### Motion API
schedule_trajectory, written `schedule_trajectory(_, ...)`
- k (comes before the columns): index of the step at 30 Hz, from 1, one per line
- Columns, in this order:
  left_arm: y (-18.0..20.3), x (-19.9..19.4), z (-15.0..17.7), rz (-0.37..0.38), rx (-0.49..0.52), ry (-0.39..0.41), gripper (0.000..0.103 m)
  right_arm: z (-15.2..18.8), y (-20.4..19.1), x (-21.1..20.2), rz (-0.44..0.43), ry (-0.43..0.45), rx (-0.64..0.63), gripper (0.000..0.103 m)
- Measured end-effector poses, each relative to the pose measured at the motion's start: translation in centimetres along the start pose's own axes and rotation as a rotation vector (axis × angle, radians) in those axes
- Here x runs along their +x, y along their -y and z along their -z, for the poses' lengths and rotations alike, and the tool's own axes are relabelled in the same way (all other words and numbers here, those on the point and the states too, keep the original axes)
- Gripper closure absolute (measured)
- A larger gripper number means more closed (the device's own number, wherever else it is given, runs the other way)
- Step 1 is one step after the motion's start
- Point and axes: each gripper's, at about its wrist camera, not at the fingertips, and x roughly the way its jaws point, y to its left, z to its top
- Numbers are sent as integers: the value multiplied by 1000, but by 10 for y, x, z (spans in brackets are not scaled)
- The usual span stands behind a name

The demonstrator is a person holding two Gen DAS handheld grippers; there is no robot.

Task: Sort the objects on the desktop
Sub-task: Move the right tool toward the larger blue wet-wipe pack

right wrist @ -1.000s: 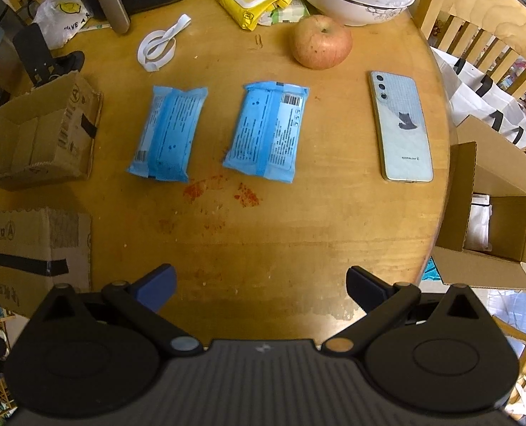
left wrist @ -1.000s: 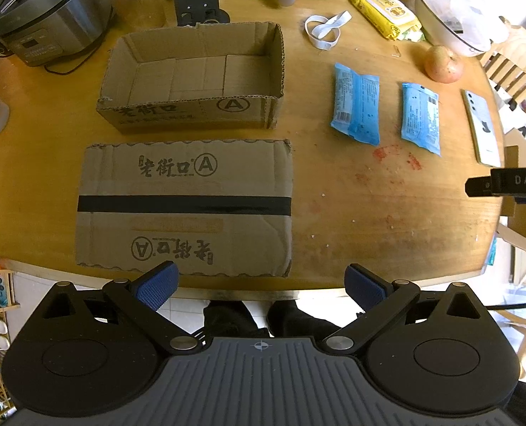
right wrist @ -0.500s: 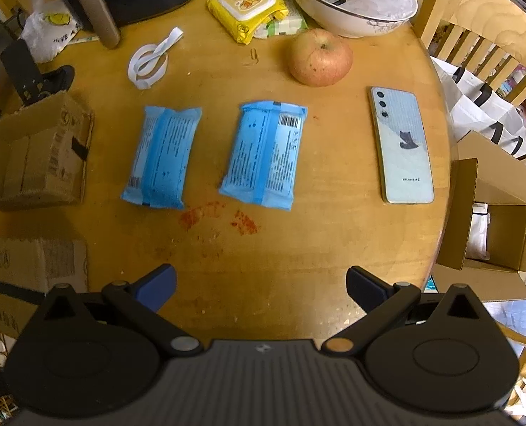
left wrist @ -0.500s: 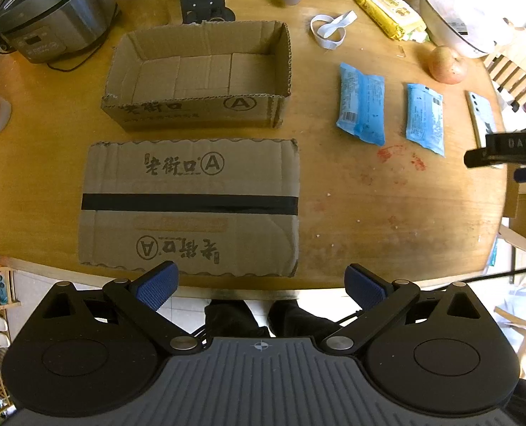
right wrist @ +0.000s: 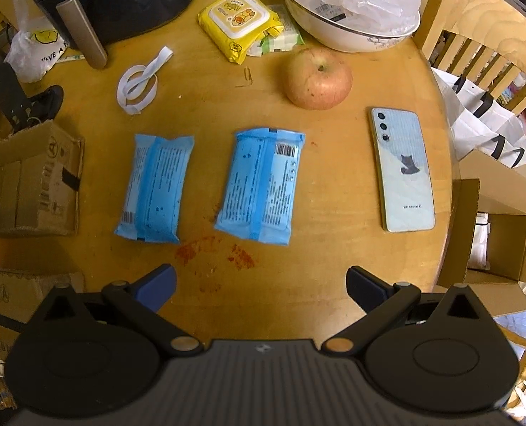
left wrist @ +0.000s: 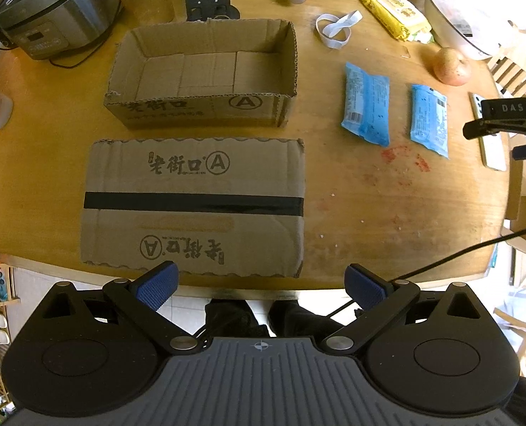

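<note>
**Both grippers wide open, nothing picked yet**

Right, starting with the left gripper: its blue-padded fingers are spread wide with nothing between them, and it hangs over the near edge of the round wooden table. Just ahead of it lies a flat cardboard piece with a black tape stripe across it, and beyond that, nearly touching, sits the open cardboard box, its inside bare (only the folded bottom flaps showing).

Over to the right gripper, also gaping, gripping nothing, poised above a patch of red stains on the wood. Directly in front of it are the two blue packets: the left blue packet and the right blue packet, lying side by side with a gap between them, both flat on the table, printed backs up. Further right, well apart from them, a pale phone lies face down near the table's edge. Behind the packets sits an apple, and past that a yellow wipes pack beside a white bowl holding a plastic bag. A white elastic loop rests left of the apple.

From the left view, a silver rice cooker stands at the far left corner.
</note>
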Motion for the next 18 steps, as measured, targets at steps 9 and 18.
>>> schedule_trajectory(9,-1,1,-4,-2,-3,-6,0,-25,1,5,1,6,14,0)
schedule_trajectory(18,-1,2,-9,2,6,-9,0,-49,2,12,6,10,26,0)
